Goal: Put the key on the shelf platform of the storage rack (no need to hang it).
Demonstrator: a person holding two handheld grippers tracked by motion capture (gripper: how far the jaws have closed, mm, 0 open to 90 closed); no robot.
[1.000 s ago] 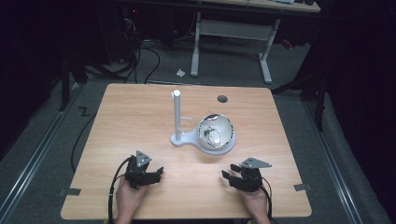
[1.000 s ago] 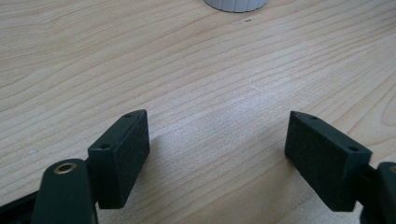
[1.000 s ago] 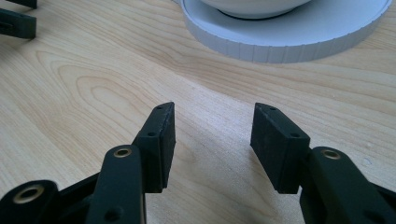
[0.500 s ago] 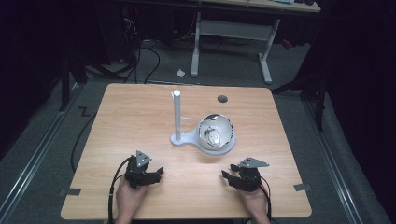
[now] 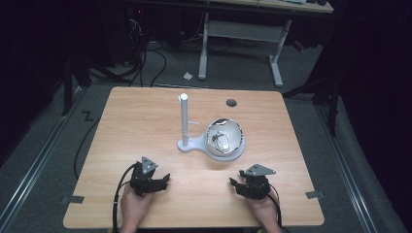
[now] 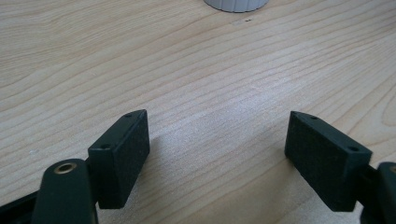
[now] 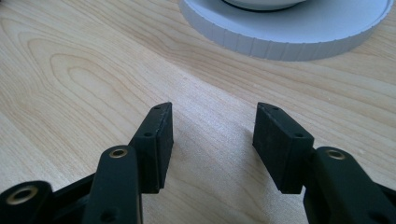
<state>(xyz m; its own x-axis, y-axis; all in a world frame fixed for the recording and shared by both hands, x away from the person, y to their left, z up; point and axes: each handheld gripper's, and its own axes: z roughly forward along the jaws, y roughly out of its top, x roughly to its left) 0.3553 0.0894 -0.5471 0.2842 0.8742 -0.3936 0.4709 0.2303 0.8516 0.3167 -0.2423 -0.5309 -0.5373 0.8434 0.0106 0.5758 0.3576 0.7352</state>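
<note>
A white stand rests at the middle of the wooden table (image 5: 131, 126). It has an upright post (image 5: 184, 121) and a round ribbed base (image 5: 228, 151) (image 7: 289, 32) that carries a shiny bowl (image 5: 233, 132) with a small object inside. My left gripper (image 5: 163, 178) (image 6: 217, 126) lies near the front edge, left of the stand. It is open, with bare wood between its pads. My right gripper (image 5: 238, 183) (image 7: 212, 116) lies just in front of the round base. Its jaws have just been opening, and nothing is between them. The base edge (image 6: 236, 4) peeks in at the top of the left gripper view.
A dark round hole (image 5: 231, 102) sits in the tabletop behind the bowl. Grey tape marks lie at the front left (image 5: 71, 199) and front right (image 5: 311, 194) corners. Another desk's white legs (image 5: 276, 63) and cables stand on the floor beyond the table.
</note>
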